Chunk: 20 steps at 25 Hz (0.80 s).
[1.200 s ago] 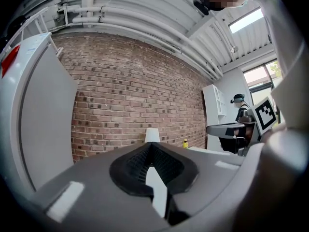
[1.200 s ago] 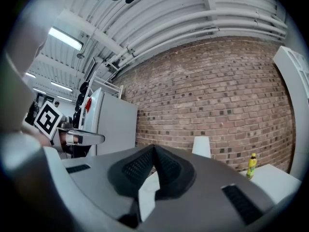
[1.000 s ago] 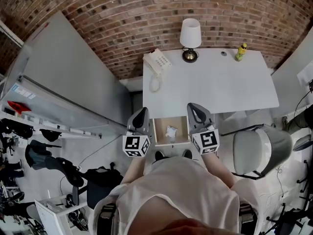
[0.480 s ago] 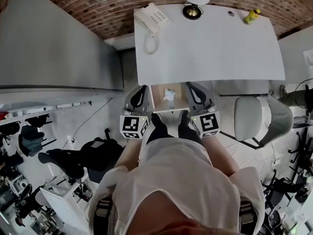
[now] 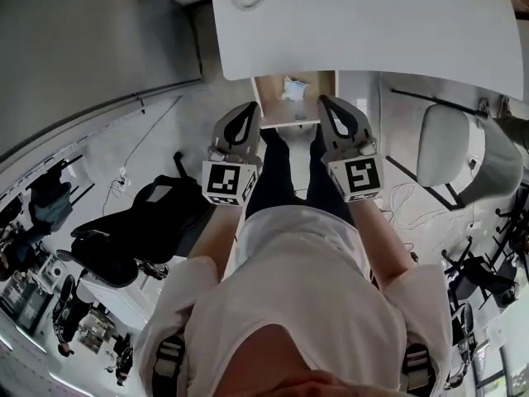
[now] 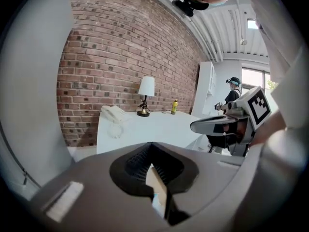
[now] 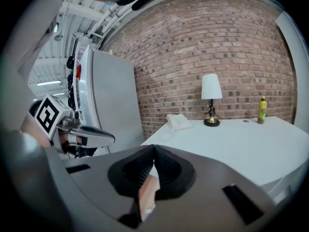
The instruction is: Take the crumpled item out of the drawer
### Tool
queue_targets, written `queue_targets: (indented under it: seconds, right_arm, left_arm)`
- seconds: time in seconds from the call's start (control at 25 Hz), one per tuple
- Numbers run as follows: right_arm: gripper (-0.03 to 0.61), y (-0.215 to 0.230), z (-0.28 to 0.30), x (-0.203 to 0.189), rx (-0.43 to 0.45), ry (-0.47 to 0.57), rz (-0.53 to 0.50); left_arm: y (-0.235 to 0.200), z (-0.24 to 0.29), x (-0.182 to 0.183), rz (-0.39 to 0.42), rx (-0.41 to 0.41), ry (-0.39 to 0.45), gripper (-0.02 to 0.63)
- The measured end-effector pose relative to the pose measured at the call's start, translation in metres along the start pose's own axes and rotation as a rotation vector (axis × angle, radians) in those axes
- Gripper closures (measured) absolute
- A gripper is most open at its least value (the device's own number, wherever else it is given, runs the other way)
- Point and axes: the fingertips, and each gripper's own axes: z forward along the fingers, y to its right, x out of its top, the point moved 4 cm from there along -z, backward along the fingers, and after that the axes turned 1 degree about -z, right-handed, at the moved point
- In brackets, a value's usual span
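Since a second ago both hands have dropped. The left tongs and right tongs now flank the open drawer, one by each front corner. The lamp and bottle have slid out of the head view. Both tongs are pressed together with nothing pinched, as each gripper view confirms. This reads as approach only, since one pair must spread before any pick. The crumpled item lies untouched in the drawer, up near the bench edge. It is white, creased and paper-like, so probably light and squashy. The drawer is a bare pale wood box. The bench top is smooth matte white.
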Motion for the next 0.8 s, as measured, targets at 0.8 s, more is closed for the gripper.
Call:
queue_targets:
  seconds: [0.8]
  right_arm:
    - [0.584, 0.006, 0.054, -0.184, -0.01, -0.211, 0.164]
  left_arm:
    - [-0.008, 0.068, -0.177, -0.163, 0.083, -0.2, 0.618]
